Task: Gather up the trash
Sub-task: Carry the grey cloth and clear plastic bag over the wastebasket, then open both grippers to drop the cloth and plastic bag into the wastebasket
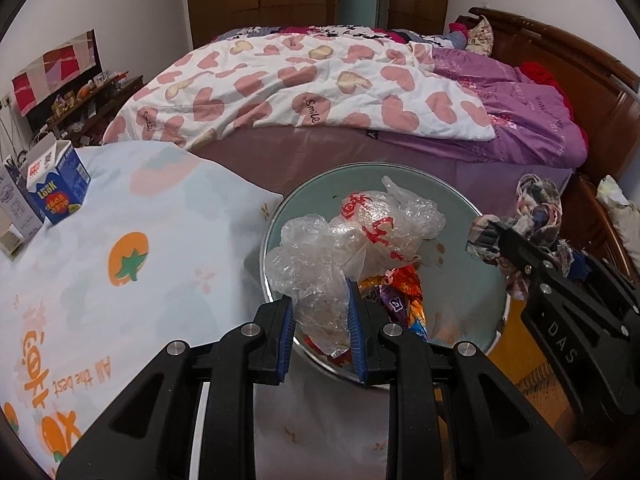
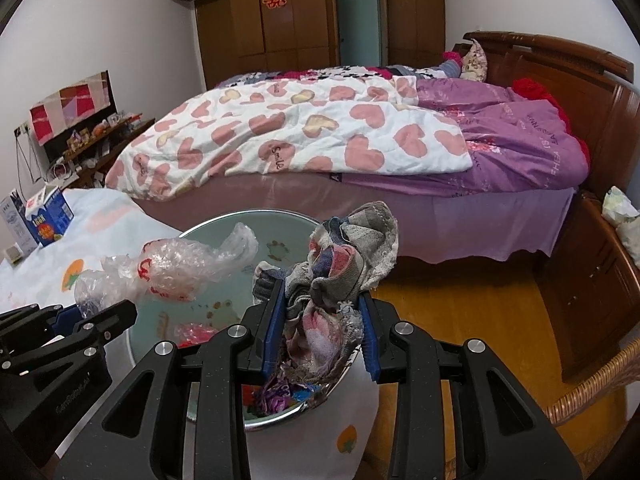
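Left wrist view
- Left gripper (image 1: 320, 320): blue-padded jaws pinched on a crumpled clear plastic bag (image 1: 352, 240) with red print, the bag bulging up and away from the fingers.
- Basin (image 1: 492, 280): round, pale green with a metal rim, right under the bag; bright snack wrappers (image 1: 404, 296) lie in it just right of the jaws.
- Right gripper (image 1: 484, 232): coming in from the right edge, holding a rag (image 1: 536, 208) at the basin's right rim.
- Tablecloth (image 1: 120, 240): pale, orange fruit print, spreading left of the basin; a blue carton (image 1: 60, 184) stands at its far left.
- Bed (image 1: 320, 92): heart-print quilt, far side.

Right wrist view
- Right gripper (image 2: 324, 328): jaws clamped on the patchwork rag (image 2: 348, 256), bunched and frayed, over the basin's (image 2: 224, 220) near right rim.
- Plastic bag (image 2: 180, 264): held up left of the rag, above the basin.
- Left gripper (image 2: 72, 316): at the left edge; its grip is hard to make out here.
- Wooden floor (image 2: 460, 304): right of the basin.
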Motion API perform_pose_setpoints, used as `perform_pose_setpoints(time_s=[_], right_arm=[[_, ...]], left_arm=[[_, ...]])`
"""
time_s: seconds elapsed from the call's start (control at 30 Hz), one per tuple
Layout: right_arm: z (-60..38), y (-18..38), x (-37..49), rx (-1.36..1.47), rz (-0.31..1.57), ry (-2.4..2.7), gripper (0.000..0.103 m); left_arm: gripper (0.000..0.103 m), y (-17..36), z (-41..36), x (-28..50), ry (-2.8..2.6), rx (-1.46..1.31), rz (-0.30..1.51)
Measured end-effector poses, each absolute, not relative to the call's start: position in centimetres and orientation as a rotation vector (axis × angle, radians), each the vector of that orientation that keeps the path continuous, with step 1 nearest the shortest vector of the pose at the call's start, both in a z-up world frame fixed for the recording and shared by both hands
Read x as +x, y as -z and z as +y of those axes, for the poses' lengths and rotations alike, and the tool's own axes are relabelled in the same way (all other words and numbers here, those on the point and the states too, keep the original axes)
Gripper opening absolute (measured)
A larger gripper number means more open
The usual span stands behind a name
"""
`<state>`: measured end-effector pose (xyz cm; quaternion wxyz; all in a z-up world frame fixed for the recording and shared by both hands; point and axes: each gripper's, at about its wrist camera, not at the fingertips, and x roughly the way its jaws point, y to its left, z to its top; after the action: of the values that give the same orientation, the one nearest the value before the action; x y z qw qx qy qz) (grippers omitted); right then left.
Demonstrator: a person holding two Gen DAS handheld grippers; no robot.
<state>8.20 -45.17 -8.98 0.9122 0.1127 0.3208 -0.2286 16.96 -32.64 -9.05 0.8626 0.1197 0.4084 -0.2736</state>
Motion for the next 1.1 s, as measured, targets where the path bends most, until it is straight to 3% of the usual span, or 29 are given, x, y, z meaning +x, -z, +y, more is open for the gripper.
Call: perform_pose_setpoints(time_s=[0.7,0.77,0.83,1.07,1.1], right_arm=[[-46.1,10.6,11.1,0.219,0.753,0.402,0.041],[-46.1,10.4,11.0,0.222,0.741,0.389,0.046],[-46.2,10.1,10.8,0.224,0.728,0.393,0.052],[-46.9,8.9,9.6,0.256,0.673,0.431,0.057],[-47.0,8.9,9.4,0.266,0.667,0.437,0.06]], left_arm=[[0.025,11.5,-34.0,19.0,0.549,0.243,0.931],[0.029,11.6,-34.0,19.0,0.55,0.243,0.933],[0.048,11.6,-34.0,19.0,0.55,0.241,0.938],[0.068,10.9,-33.2,18.5,0.541,0.217,0.927],[0.076,10.8,-32.9,18.5,0.537,0.206,0.934]])
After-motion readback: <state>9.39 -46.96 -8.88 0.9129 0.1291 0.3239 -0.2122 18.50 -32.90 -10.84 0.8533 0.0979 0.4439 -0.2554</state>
